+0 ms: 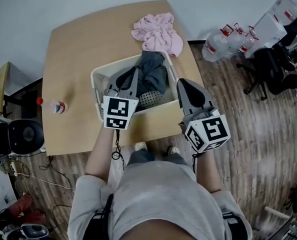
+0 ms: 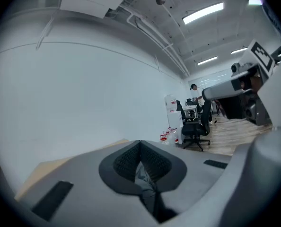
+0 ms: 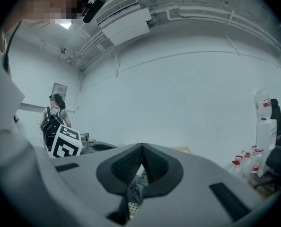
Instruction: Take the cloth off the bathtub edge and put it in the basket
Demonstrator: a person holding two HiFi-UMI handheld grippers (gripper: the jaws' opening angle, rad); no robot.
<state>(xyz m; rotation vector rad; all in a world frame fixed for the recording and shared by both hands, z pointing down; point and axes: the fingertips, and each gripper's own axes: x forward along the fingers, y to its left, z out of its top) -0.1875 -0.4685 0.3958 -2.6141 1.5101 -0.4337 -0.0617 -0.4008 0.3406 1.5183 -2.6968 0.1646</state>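
Both left tool [image 1: 137,70] and right tool [image 1: 180,82] are closed empty; grey cloth [image 1: 153,73] is basketed; reopening is judged needed for twelve-o'clock pink cloth [image 1: 158,31].

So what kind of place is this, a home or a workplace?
Most likely an office or lab workspace, not a home: rolling office chairs, large water bottles standing on the wood floor, and long ceiling strip lights all suggest it.

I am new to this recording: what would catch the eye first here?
A white basket on the table holds a dark grey cloth, with the left gripper and right gripper above it. A pink cloth lies on the table beyond the basket.
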